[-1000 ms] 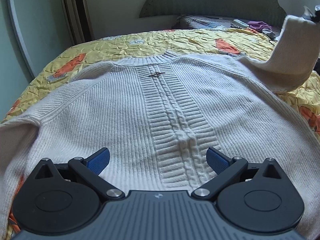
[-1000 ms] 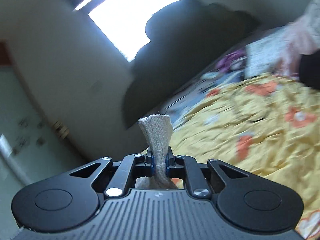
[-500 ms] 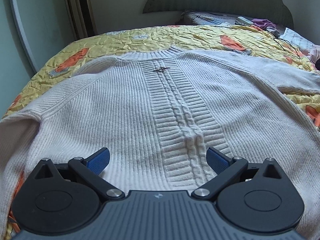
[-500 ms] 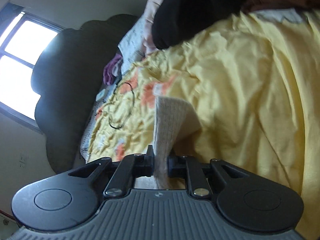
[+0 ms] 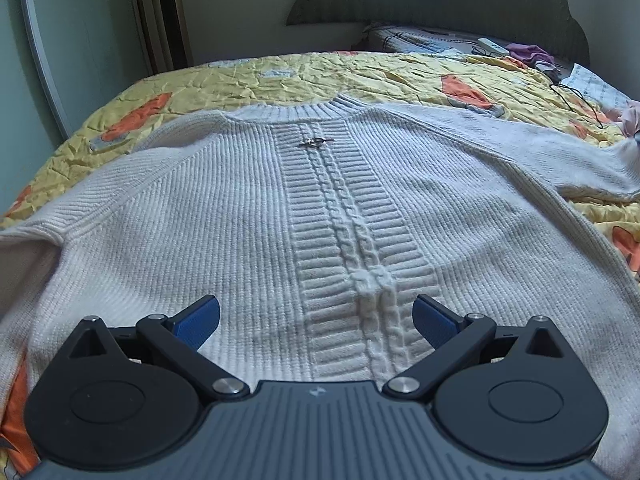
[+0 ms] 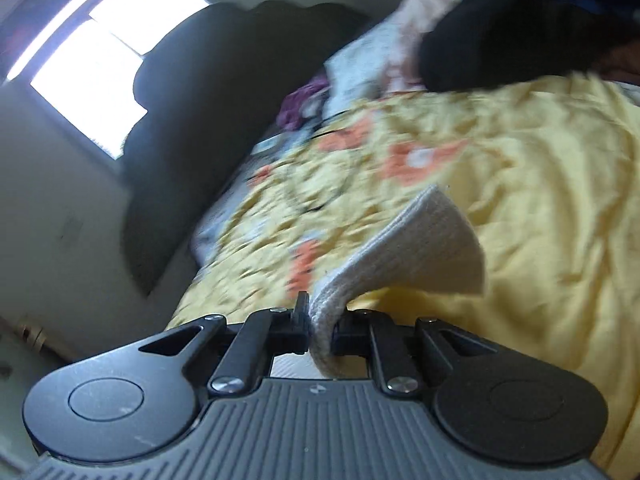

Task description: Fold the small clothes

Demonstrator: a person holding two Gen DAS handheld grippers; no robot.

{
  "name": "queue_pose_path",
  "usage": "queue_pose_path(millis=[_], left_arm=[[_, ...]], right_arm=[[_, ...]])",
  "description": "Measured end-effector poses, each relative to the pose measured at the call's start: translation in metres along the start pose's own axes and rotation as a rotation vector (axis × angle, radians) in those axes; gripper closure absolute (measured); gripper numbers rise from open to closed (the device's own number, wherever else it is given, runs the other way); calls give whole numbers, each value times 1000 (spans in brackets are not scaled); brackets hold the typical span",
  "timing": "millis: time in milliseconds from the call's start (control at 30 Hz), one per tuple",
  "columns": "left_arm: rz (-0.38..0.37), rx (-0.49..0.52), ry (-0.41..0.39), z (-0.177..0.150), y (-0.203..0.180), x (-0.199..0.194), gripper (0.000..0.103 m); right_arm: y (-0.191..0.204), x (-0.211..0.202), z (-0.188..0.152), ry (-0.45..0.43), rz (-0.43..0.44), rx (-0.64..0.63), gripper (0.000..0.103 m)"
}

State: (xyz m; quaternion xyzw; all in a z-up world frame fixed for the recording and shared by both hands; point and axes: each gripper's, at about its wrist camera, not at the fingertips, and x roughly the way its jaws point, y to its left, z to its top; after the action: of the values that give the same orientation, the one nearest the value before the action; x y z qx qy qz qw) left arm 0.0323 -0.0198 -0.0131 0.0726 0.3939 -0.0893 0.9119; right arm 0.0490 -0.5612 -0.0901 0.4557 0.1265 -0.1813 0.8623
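Sweater [image 5: 224, 216] lies flat, face up on the bed [image 5: 280, 76], no fold done yet: left tongs [image 5: 316, 318] gape empty over its hem, right tongs [image 6: 320, 334], w/ jaws just closing, pinch the cuff [image 6: 420, 256]; sleeves & body left.

The right gripper [image 6: 320, 330] sits at six o'clock, its jaws having just closed in again on the cream knitted sleeve cuff [image 6: 420, 256], which is pinched between them. The cuff fans out from the jaws toward two o'clock and hangs over the yellow bedspread [image 6: 540, 208] with orange flower prints. Toward eleven o'clock a bright window [image 6: 108, 68] stands behind a dark scalloped headboard [image 6: 192, 112]. Around twelve o'clock a purple cloth [image 6: 300, 104] lies near the pillow end. At one o'clock there is a blurred dark garment [image 6: 500, 36] beside pale fabric. The whole view is tilted and smeared by motion.
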Motion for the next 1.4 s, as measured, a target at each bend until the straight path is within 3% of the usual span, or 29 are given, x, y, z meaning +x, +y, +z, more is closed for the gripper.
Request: queue_pose_path(millis=[200,333,633,933,1400], left_arm=[[13,-28,3,1,4,7,0],[34,-45,13,1,6,12,0],[56,-42,16,1,9,15,0],[60,-21,16,3,8,19,0],[46,-3,-1,3,12,14,0]], right_arm=[[62,-16,-27,106,178,-136,88],[92,-26,-52,177,235,-189,88],[147,-31,-113,262,265,-391,88],[192,-29,-157,351,335,-466,88],[241,-20,-195,412,375,-547,88]])
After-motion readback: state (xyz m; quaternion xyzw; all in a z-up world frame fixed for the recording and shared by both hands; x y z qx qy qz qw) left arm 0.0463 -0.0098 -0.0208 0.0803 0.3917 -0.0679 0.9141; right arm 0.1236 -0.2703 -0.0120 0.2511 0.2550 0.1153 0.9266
